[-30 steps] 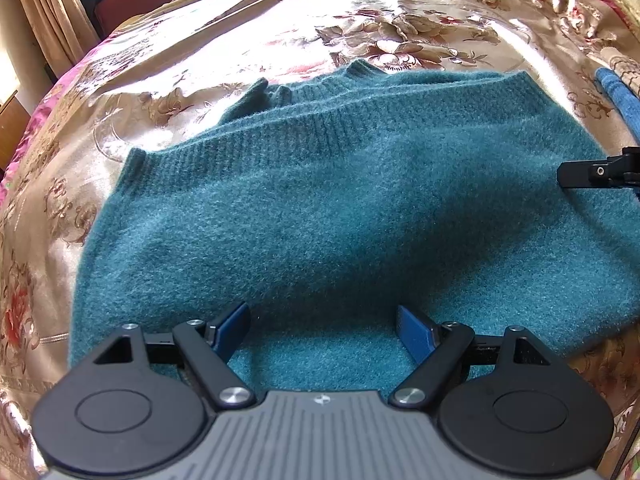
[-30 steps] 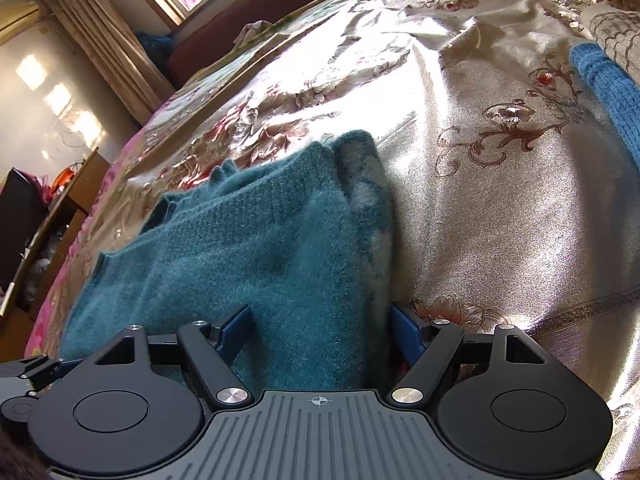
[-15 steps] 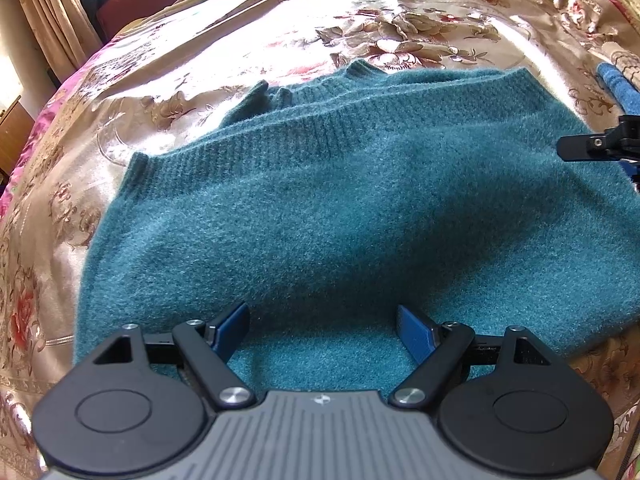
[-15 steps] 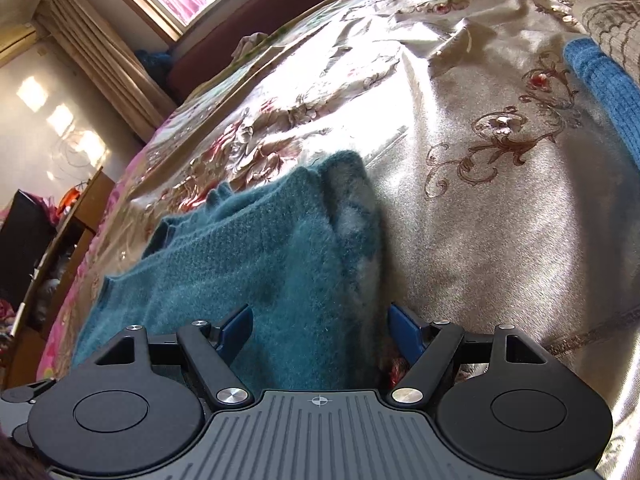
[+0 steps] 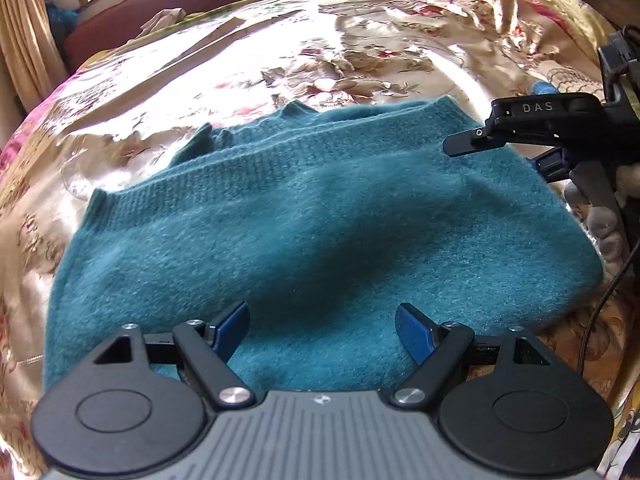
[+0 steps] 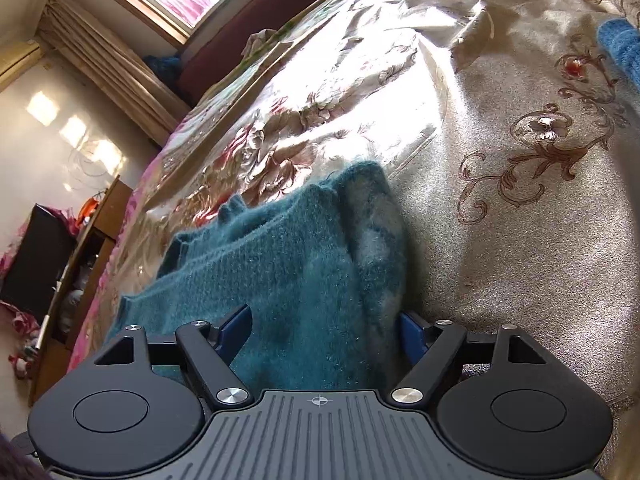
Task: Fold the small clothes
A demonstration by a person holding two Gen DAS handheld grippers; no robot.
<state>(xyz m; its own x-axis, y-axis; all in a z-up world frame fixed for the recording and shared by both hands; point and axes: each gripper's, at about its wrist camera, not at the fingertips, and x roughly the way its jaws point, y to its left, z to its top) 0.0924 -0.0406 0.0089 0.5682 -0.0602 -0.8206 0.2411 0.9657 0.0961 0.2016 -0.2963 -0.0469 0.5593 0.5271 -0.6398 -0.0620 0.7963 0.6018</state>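
A teal knit sweater (image 5: 312,216) lies folded on a gold floral bedspread (image 5: 320,52). My left gripper (image 5: 322,330) is open, its blue pads (image 5: 230,326) spread over the sweater's near edge. My right gripper (image 6: 324,328) is open over the sweater's right folded edge (image 6: 304,272), with cloth between its blue pads (image 6: 236,326). In the left wrist view the right gripper's black body (image 5: 552,128) hangs above the sweater's right side.
A blue knit item (image 6: 620,48) lies at the bed's right edge. A dark red headboard or sofa (image 5: 172,8) and curtains (image 6: 108,64) stand at the far side. A wooden cabinet (image 6: 76,280) stands left of the bed.
Both grippers have risen and pulled back a little, so the sweater looks smaller. The right gripper shows higher and nearer in the left wrist view. Both stay open.
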